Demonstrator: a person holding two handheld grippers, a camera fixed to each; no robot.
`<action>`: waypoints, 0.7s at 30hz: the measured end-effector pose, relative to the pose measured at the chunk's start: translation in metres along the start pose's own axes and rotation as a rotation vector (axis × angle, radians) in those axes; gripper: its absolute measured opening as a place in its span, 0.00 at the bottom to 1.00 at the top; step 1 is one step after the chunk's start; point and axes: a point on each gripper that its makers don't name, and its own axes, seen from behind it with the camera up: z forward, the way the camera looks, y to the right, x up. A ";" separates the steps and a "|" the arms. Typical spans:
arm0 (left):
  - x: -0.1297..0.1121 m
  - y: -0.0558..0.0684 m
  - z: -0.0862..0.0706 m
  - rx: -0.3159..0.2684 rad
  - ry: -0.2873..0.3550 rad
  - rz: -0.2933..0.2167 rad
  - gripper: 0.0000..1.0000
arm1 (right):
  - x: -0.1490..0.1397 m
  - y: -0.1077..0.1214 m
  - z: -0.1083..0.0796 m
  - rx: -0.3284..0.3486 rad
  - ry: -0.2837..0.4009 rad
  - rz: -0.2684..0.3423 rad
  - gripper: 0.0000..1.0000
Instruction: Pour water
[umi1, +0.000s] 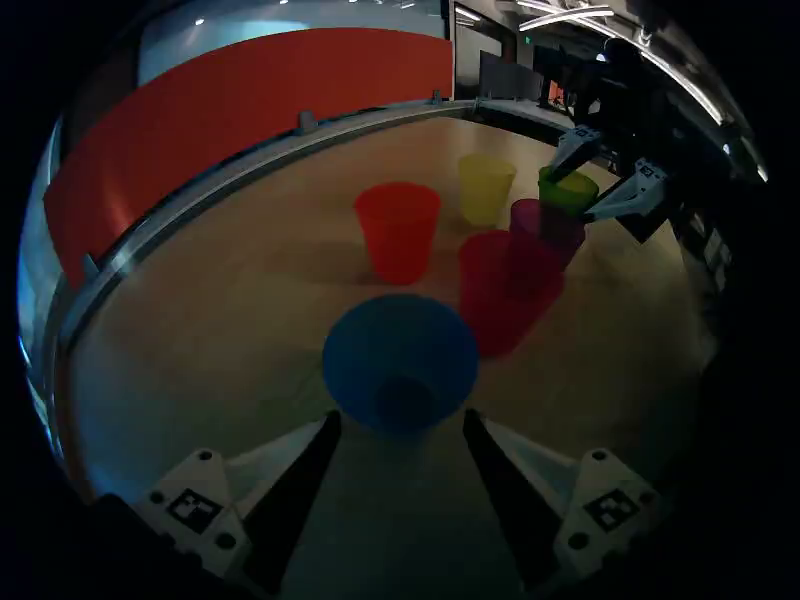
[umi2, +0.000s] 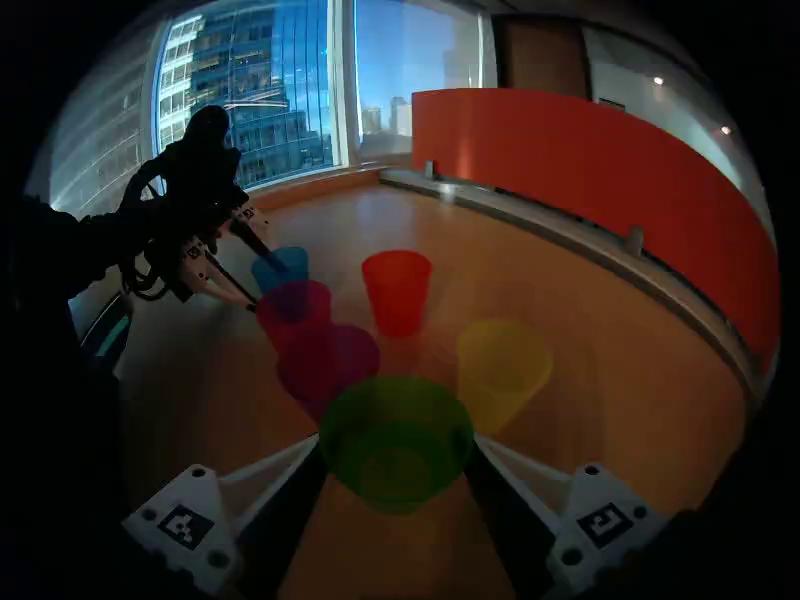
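My left gripper (umi1: 400, 418) is shut on a blue cup (umi1: 400, 365), one finger against each side near its base. From the right gripper view the same gripper (umi2: 255, 275) holds the blue cup (umi2: 280, 268) upright at the far left. My right gripper (umi2: 397, 445) is shut on a green cup (umi2: 395, 440). In the left gripper view that gripper (umi1: 585, 180) flanks the green cup (umi1: 568, 190) at the far right. No water is discernible in either cup.
Between the two held cups stand a red cup (umi1: 398, 232), a yellow cup (umi1: 485, 187), a magenta cup (umi1: 545, 228) and a crimson cup (umi1: 505, 290) on the wooden table (umi1: 250, 300). A metal rail (umi1: 200, 200) and a red panel (umi1: 250, 100) border it.
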 end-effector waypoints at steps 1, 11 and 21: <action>-0.001 0.000 -0.002 0.004 0.001 0.001 0.91 | -0.002 0.000 0.001 0.000 -0.002 -0.001 0.90; -0.001 -0.001 -0.021 0.025 0.047 -0.046 0.91 | -0.013 0.000 0.008 -0.001 -0.013 -0.001 0.90; 0.004 0.001 -0.026 0.023 0.074 -0.083 0.91 | -0.017 0.000 0.009 -0.007 -0.009 0.009 0.90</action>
